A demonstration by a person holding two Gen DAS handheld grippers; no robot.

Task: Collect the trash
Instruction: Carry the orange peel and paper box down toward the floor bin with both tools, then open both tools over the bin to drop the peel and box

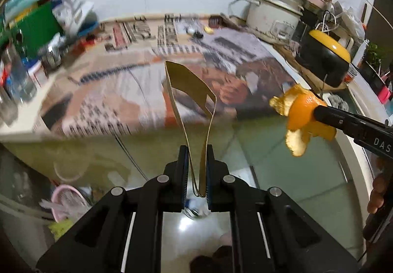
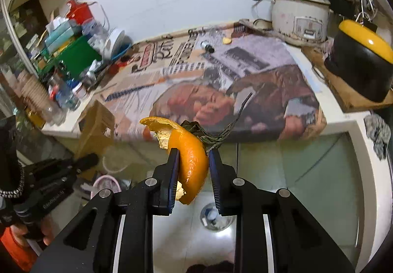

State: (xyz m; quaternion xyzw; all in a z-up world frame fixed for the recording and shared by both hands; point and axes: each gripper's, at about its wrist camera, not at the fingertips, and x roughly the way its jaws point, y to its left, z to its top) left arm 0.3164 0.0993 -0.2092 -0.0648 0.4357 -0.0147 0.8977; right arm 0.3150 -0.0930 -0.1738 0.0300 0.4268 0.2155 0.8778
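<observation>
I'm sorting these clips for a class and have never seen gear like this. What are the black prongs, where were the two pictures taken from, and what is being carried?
There is no robot here: a person holds a hand tool with two jaws in each hand, and a wide-angle camera on each tool looks forward along them. One picture comes from the left tool, the other from the right.

The left gripper is shut on a folded brown cardboard scrap. The right gripper is shut on an orange peel with a dried leaf attached.

Beyond them is a counter spread with newspaper, with a white rice cooker and a black and yellow pot along its far side.
</observation>
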